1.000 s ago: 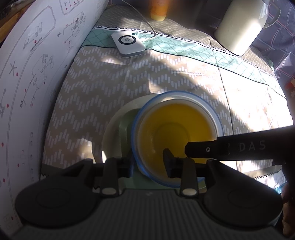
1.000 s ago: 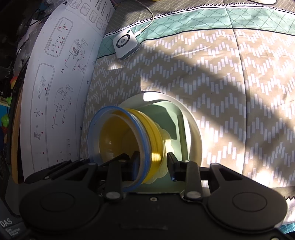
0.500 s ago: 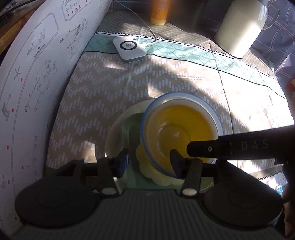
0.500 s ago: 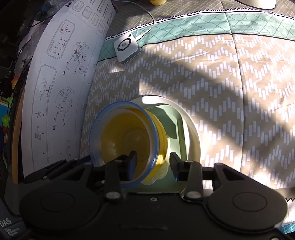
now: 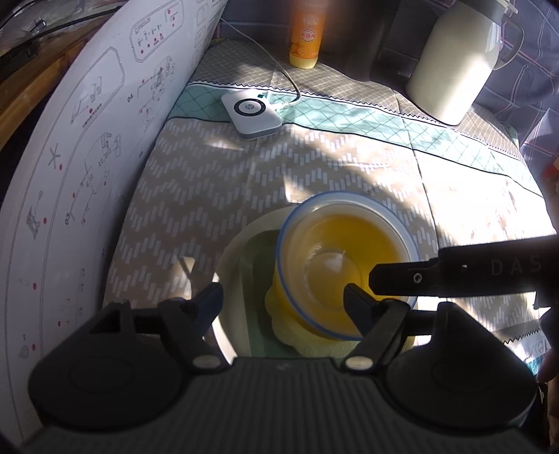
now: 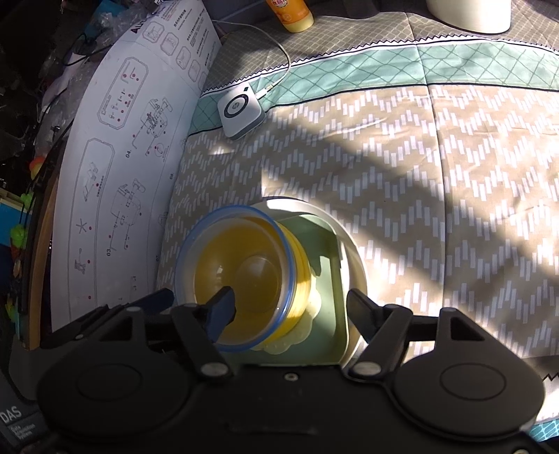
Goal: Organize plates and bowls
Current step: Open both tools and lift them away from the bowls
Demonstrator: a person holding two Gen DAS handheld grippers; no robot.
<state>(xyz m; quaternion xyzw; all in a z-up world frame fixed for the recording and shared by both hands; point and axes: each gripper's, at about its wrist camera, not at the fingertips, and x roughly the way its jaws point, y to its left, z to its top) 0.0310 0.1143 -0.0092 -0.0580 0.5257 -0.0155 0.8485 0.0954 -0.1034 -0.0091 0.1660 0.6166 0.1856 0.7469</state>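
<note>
- Left hand-held gripper [image 5: 283, 300]: jaws spreading apart, pinching nothing. Its right finger stands inside the clear, blue-rimmed plastic bowl [image 5: 344, 258], its left finger outside over the plate; the near bowl wall lies between them, free of the pads.
- Right hand-held gripper [image 6: 291, 307]: jaws likewise spreading, holding nothing. Its left finger reaches into the bowl's mouth; its right finger hangs at the plate's 4 o'clock edge.
- Clear bowl: nested in a yellow plastic bowl [image 6: 300, 276], the pair tipped, mouth leaning toward 9 o'clock in the right wrist view. Both grippers are about equally near, meeting it from opposite sides.
- Pale scalloped dish [image 6: 307, 326]: under the bowls.
- Round cream plate with pale green square well [image 6: 328, 244]: carries the stack, on the beige chevron-patterned cloth [image 6: 436, 195] covering the counter.
- Judgement: the stack looks set down and is being released; because it leans, withdrawing either inner finger may snag the rim.
- Room: open cloth from 12 to 3 o'clock; a white printed instruction sheet [image 6: 115, 167] curves up close at 9 o'clock.
- Far items: white square device with cable [image 5: 249, 113] at 11 o'clock, orange bottle [image 5: 307, 33] at 12, cream jug [image 5: 457, 59] at 1.
</note>
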